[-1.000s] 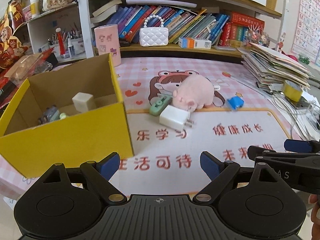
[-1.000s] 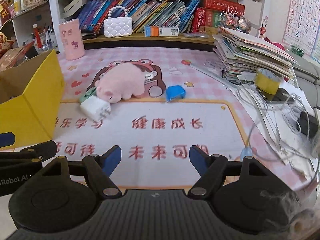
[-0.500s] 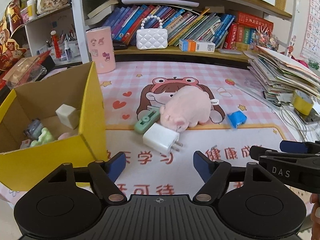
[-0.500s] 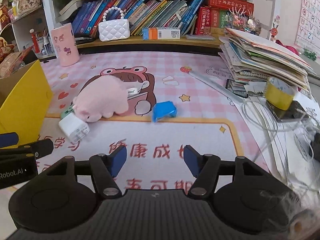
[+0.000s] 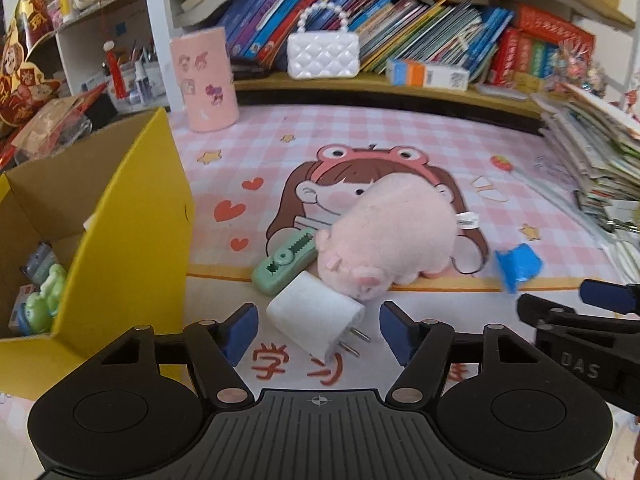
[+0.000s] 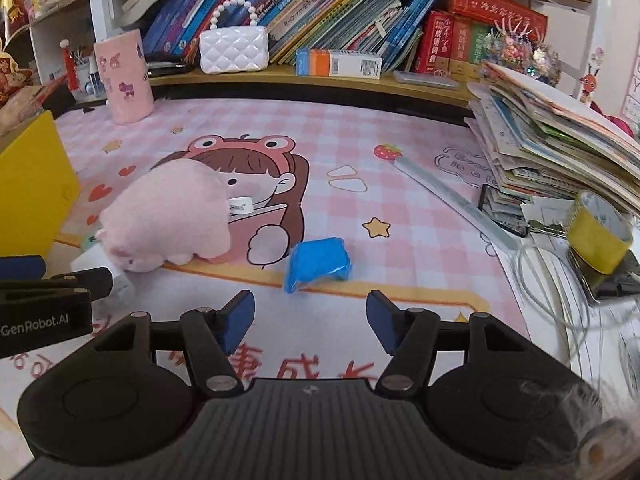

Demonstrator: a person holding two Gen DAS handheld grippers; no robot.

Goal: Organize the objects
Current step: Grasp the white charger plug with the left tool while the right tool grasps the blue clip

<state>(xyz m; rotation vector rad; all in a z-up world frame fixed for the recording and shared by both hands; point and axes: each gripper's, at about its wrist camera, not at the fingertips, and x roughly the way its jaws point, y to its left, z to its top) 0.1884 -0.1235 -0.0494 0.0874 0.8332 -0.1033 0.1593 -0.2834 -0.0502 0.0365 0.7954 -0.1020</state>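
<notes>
One charger (image 5: 316,322), one plush pig (image 5: 394,236), one yellow box (image 5: 120,240), both tools (image 5: 318,330) (image 6: 310,320) released

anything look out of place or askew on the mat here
The white charger lies tipped on its side, prongs out, wedged against the pink plush pig, which lies partly over the green tape dispenser. The blue clip lies apart, alone.

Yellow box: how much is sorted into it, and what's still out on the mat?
Done: the yellow box holds a few small toys, including a green frog figure. In hand: nothing; the left gripper is open around the white charger. Left: charger, green tape dispenser, pink plush pig, blue item before the open right gripper.
</notes>
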